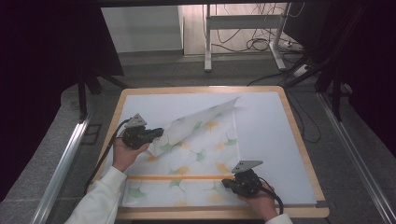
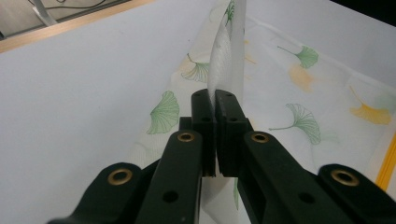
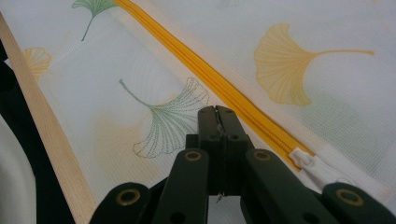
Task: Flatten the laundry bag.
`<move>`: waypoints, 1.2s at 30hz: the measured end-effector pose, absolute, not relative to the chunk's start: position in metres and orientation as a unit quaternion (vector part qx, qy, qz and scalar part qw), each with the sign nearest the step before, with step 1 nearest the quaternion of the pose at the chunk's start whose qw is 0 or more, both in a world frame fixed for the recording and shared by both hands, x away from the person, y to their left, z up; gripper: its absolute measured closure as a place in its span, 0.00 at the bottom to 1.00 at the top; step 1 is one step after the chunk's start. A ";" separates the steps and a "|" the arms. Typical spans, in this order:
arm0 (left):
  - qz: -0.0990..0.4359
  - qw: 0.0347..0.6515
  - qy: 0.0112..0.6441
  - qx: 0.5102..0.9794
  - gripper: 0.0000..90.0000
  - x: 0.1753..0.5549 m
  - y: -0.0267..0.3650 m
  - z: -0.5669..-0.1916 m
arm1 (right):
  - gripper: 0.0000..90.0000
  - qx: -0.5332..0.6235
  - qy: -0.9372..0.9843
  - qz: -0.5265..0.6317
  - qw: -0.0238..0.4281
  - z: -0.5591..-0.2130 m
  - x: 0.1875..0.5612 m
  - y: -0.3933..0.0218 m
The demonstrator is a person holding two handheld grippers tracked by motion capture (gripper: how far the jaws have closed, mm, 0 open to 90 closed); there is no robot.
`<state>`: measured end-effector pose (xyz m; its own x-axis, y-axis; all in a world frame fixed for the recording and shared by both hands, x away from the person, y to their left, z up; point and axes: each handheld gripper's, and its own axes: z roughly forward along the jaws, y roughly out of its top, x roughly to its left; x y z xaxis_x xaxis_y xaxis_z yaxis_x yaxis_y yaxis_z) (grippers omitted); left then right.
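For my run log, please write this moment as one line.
left gripper: shut on mesh bag, edge lifted | right gripper: shut, beside orange zipper | table: bag half folded

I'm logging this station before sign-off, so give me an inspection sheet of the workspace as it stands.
Surface: wooden-edged table with a white sheet over it, bare at the right.
Job's things: mesh bag printed with ginkgo leaves, lying flat near the front edge, its far left part lifted and folded over; orange zipper running across it, white pull at its end.
Clutter: nothing seen.
Grippers: left gripper shut on the lifted fabric edge; right gripper shut beside the zipper, at the bag's front right.
Cables: one trails from each gripper; more lie on the floor beyond.
Surroundings: metal desk legs, dark curtains.
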<state>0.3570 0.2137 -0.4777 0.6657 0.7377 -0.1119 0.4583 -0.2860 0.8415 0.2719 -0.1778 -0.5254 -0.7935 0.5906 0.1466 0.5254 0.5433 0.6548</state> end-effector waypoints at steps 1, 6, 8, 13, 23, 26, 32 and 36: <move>0.152 0.460 0.380 0.788 0.98 0.357 0.214 -0.478 | 0.99 0.318 0.877 0.357 0.046 -0.525 0.272 -0.178; 0.153 0.455 0.384 0.789 0.98 0.360 0.215 -0.480 | 0.99 0.318 0.877 0.357 0.045 -0.526 0.272 -0.178; 0.153 0.452 0.385 0.790 0.98 0.361 0.215 -0.481 | 0.99 0.318 0.877 0.357 0.045 -0.525 0.272 -0.178; 0.147 0.447 0.383 0.795 0.98 0.365 0.213 -0.484 | 0.99 0.318 0.877 0.357 0.043 -0.526 0.273 -0.179; 0.142 0.446 0.391 0.793 0.98 0.376 0.217 -0.484 | 0.99 0.321 0.876 0.358 0.040 -0.526 0.273 -0.179; 0.141 0.446 0.393 0.792 0.98 0.379 0.220 -0.484 | 0.99 0.321 0.876 0.358 0.040 -0.526 0.273 -0.179; 0.132 0.449 0.402 0.787 0.98 0.385 0.224 -0.481 | 0.99 0.320 0.876 0.358 0.041 -0.526 0.272 -0.179; 0.135 0.442 0.404 0.789 0.98 0.389 0.226 -0.481 | 0.99 0.319 0.877 0.358 0.042 -0.526 0.272 -0.179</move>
<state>0.3890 0.2257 -0.4810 0.6376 0.7568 -0.1443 0.5182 -0.2827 0.8072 0.2723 -0.1791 -0.5255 -0.7931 0.5893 0.1542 0.5289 0.5406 0.6542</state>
